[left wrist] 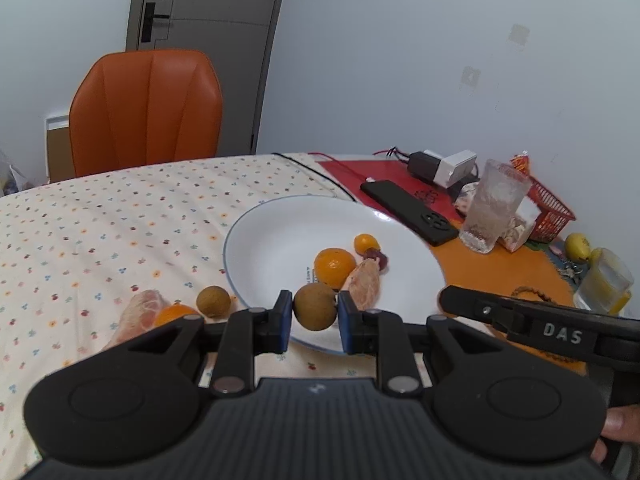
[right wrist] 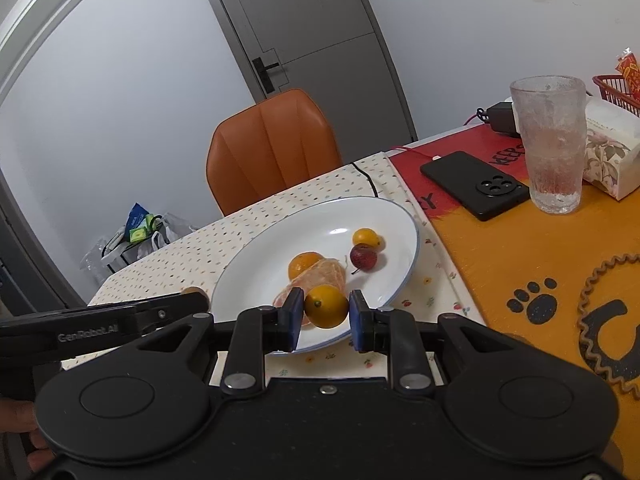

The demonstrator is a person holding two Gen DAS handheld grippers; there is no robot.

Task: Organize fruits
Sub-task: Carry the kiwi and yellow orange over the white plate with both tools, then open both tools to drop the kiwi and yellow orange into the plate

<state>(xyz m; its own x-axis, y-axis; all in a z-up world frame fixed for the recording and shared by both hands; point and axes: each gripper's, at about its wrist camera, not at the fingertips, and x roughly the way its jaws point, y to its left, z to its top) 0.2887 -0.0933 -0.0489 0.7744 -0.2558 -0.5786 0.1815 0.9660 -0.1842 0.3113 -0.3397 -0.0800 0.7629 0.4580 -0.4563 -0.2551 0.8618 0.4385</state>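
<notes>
The left wrist view shows a table (left wrist: 100,216) under a cream cloth with small fruit prints, which gives way on the right to a red and orange mat (left wrist: 500,264). A white plate (left wrist: 272,240) with a blue rim sits near the middle. Behind the table stand an orange chair (left wrist: 146,108), a grey door (left wrist: 208,0) and pale walls. On the mat lie a black phone (left wrist: 408,210), a frosted glass (left wrist: 494,206), a charger (left wrist: 440,166) and a red basket (left wrist: 552,210).

The left tool (left wrist: 315,312) is clamped on a brown longan (left wrist: 315,306), held over the near rim of the plate. A second longan (left wrist: 213,301), a peeled segment (left wrist: 138,316) and part of an orange fruit (left wrist: 176,313) lie on the cloth left of the plate. In the plate are a mandarin (left wrist: 334,267), a kumquat (left wrist: 366,243), a dark red fruit (left wrist: 376,258) and a peeled wedge (left wrist: 364,285).

In the right wrist view, the right tool (right wrist: 326,312) is clamped on a yellow kumquat (right wrist: 326,306), also over the plate's near rim. The left tool's black body reaches in from the left edge.
</notes>
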